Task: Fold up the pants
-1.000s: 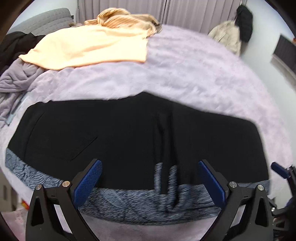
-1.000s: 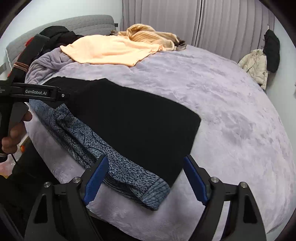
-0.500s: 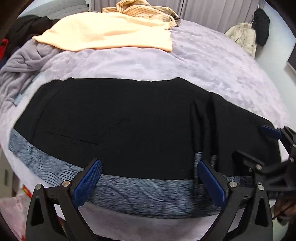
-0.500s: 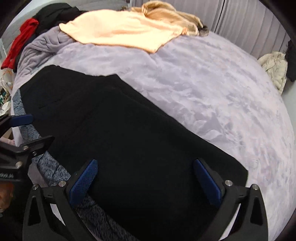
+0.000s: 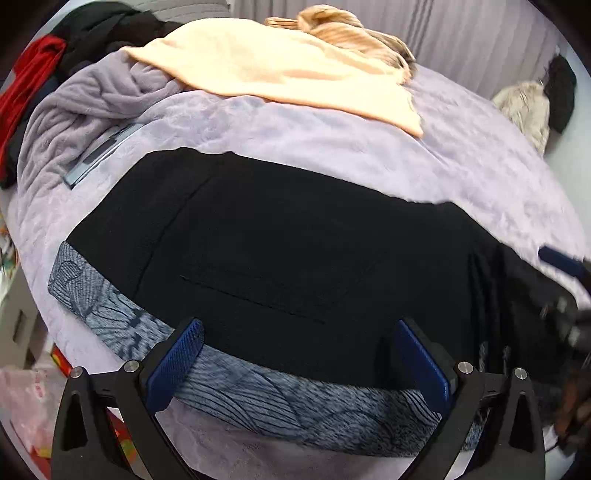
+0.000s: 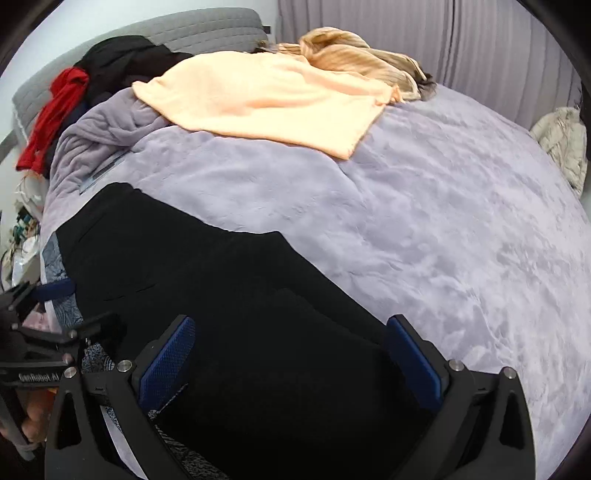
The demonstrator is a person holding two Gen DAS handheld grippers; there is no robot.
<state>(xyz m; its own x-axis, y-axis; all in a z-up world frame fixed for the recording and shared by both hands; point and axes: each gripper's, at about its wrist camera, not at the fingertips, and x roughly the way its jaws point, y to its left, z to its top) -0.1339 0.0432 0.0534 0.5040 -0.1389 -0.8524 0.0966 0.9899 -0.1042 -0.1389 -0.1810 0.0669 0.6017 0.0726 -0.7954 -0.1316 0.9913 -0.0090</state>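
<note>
Black pants [image 5: 288, 254] with a grey-blue patterned lining strip [image 5: 258, 391] along the near edge lie folded flat on the lilac bed cover. They also show in the right wrist view [image 6: 236, 314]. My left gripper [image 5: 299, 363] is open and hovers over the near edge of the pants, above the patterned strip. My right gripper [image 6: 291, 360] is open and empty, just above the right part of the pants. The right gripper's blue tip shows at the left wrist view's right edge [image 5: 561, 260]. The left gripper shows at the right wrist view's left edge [image 6: 44, 332].
A peach blanket [image 5: 280, 70] and a tan striped garment [image 5: 347, 33] lie at the far side of the bed. A rumpled grey blanket [image 5: 81, 107] and red and black clothes [image 5: 33, 77] are piled at the far left. The lilac cover [image 6: 461, 229] stretches to the right.
Both grippers have moved forward and lower over the pants, which now fill more of each view. The left view has shifted toward the pants' left end. Both jaws stay open.
</note>
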